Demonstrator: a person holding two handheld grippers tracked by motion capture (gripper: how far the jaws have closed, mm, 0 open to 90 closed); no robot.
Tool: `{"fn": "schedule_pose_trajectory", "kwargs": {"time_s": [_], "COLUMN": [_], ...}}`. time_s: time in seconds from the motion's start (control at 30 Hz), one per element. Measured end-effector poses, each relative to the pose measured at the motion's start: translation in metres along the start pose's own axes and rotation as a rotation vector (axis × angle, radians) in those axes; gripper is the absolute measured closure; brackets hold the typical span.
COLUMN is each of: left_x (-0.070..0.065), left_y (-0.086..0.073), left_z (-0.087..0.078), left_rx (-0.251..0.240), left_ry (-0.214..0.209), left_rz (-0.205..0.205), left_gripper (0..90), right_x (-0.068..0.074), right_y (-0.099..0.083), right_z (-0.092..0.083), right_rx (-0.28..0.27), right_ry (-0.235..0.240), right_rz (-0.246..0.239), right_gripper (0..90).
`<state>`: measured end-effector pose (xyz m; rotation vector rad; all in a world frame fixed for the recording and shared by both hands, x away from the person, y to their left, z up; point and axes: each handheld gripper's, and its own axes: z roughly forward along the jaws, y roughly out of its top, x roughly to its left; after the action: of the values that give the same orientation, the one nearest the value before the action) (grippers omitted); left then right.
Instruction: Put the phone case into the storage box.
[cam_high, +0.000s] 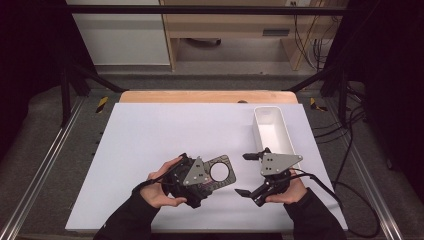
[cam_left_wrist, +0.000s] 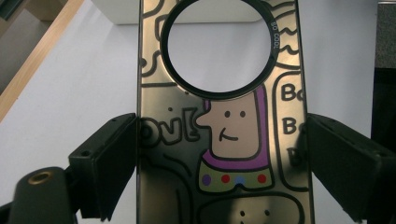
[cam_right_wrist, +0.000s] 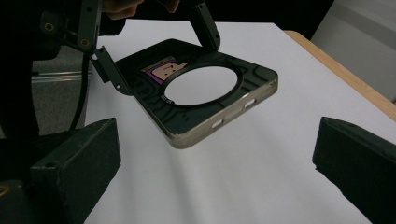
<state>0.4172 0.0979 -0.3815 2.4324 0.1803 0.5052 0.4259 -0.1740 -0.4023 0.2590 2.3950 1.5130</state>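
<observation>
The person's left hand is wrapping around the left gripper and pointing it toward the white bin, with the forearm coming in from the near table edge. Its jaws are pressing on the two long sides of a phone case, holding it raised off the white table, well short of the bin. The case is showing a large round cutout and a cartoon figure in purple; its near end is cut off in the left gripper view. The right hand is gripping the right gripper just beside the bin's near end, jaws spread wide and empty, aimed at the case. Lettering on the case is partly cropped.
</observation>
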Motion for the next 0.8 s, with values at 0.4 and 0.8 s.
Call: {"fn": "schedule_pose_trajectory", "kwargs": {"time_s": [0.4,0.8], "left_x": [-0.002,-0.005], "left_y": [0.002,0.008], "left_z": [-0.002,-0.002], "left_rx": [-0.010,-0.026], "left_ry": [-0.031,-0.066], "left_rz": [0.036,0.066], "left_gripper": [11.6,11.6], "right_x": [0.004,0.007], "right_y": [0.009,0.013], "right_z": [0.006,0.009], "right_rx": [0.036,0.052], "right_ry": [0.042,0.068], "right_rz": [-0.062,-0.107], "right_gripper": [2.2,2.7]}}
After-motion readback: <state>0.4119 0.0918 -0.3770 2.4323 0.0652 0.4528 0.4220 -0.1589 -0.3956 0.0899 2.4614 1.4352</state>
